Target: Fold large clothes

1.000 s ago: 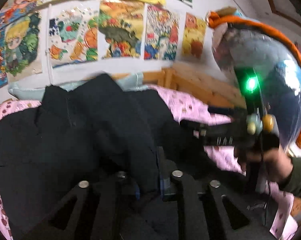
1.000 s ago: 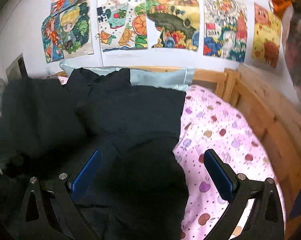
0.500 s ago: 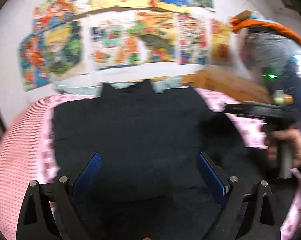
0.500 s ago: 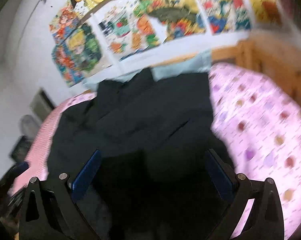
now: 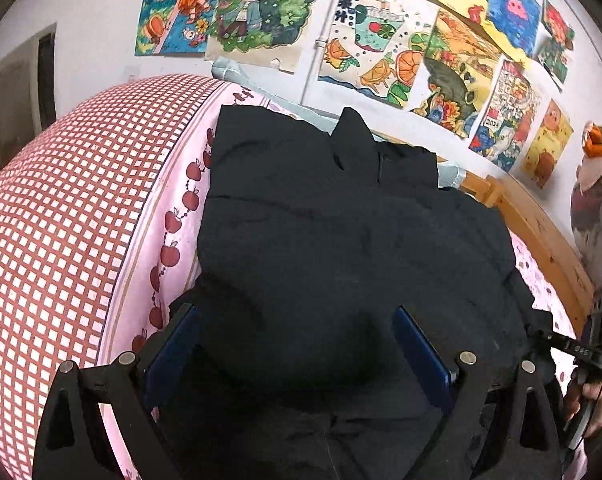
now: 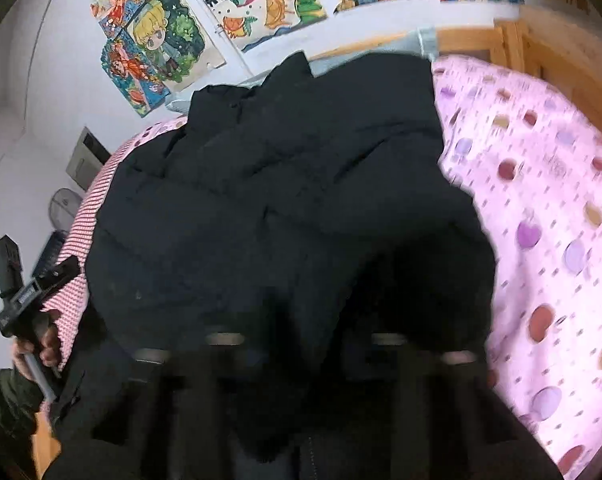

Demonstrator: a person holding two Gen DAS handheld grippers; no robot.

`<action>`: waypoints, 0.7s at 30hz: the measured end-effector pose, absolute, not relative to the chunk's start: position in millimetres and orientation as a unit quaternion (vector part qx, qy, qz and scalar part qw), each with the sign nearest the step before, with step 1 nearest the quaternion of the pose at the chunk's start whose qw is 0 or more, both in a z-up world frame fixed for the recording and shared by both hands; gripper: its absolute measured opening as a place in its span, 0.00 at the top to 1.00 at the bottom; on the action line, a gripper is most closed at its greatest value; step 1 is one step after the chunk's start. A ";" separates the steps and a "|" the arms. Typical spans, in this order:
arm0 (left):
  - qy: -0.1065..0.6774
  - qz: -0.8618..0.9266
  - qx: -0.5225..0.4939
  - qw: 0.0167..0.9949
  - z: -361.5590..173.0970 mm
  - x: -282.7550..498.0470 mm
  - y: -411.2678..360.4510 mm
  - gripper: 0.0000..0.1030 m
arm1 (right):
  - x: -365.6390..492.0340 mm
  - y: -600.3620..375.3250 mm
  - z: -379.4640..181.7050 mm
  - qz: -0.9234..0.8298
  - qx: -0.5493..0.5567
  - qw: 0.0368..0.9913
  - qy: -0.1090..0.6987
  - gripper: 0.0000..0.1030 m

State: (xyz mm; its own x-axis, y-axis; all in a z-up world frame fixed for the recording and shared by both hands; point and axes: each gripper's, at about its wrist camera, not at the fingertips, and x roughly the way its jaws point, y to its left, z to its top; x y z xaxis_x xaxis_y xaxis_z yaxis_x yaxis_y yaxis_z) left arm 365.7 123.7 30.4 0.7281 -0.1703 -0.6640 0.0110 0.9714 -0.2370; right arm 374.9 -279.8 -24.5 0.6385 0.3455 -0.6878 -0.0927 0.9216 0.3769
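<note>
A large black padded jacket [image 5: 341, 248] lies spread on the bed with its collar toward the wall; it also fills the right wrist view [image 6: 285, 200]. My left gripper [image 5: 297, 352] is open and empty over the jacket's near hem, blue pads wide apart. My right gripper [image 6: 301, 344] is blurred and dark against the fabric at the hem; its fingers stand much closer together, and the cloth hides whether they pinch it. It also shows at the right edge of the left wrist view [image 5: 581, 348].
The bed has a pink spotted sheet [image 6: 541, 200] on the right and a red checked cover [image 5: 61, 220] on the left. A wooden bed frame [image 5: 541, 232] runs along the right. Posters [image 5: 361, 52] cover the wall behind. A pale pillow [image 6: 425, 40] lies at the head.
My left gripper let go of the jacket fold, opened and swung left over the hem. My right gripper's fingers came together low at the hem. The jacket now lies flatter.
</note>
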 end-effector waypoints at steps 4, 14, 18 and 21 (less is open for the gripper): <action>0.345 -0.033 -0.074 0.935 45.8 364.7 118.1 0.07 | 368.6 -262.6 30.6 0.103 0.057 0.934 0.336 0.92; 0.340 -0.015 0.052 0.939 52.7 391.0 72.0 0.07 | 420.6 -245.8 70.5 0.022 -0.040 0.956 0.289 0.76; 0.322 -0.020 0.070 0.944 52.3 391.2 66.2 0.07 | 409.1 -255.3 73.0 0.017 -0.001 0.970 0.241 0.43; 0.335 -0.019 0.085 0.938 47.3 397.5 61.4 0.06 | 407.9 -248.6 65.3 0.048 -0.033 0.968 0.245 0.43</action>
